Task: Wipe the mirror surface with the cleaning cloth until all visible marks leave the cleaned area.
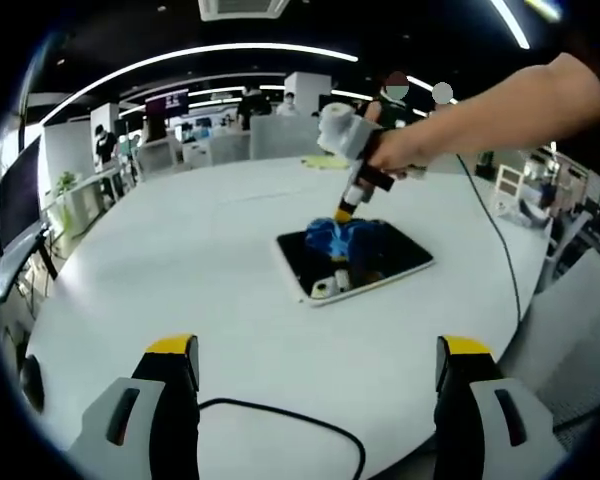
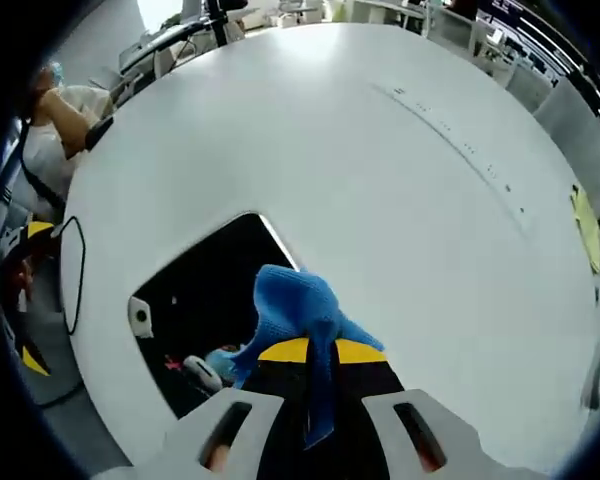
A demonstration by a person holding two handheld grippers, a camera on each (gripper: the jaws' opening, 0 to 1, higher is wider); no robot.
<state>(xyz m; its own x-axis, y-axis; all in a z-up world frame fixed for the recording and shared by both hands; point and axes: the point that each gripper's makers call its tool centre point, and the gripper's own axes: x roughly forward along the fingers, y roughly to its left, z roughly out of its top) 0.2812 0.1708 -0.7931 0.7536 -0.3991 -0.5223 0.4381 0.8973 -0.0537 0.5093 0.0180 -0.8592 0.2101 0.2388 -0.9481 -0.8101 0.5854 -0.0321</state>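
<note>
A dark rectangular mirror with a white frame lies flat on the white round table. A blue cleaning cloth rests bunched on its far part. My right gripper comes down from the upper right, held by a person's hand, with its yellow tips on the cloth. In the right gripper view the right gripper is shut on the blue cloth, which presses on the mirror. My left gripper hangs open over the table's near part, well short of the mirror, with nothing between its fingers.
A black cable runs across the table near my left gripper. Another cable trails over the table's right side. A yellow item lies near the table's far edge. Chairs, desks and people stand around the table.
</note>
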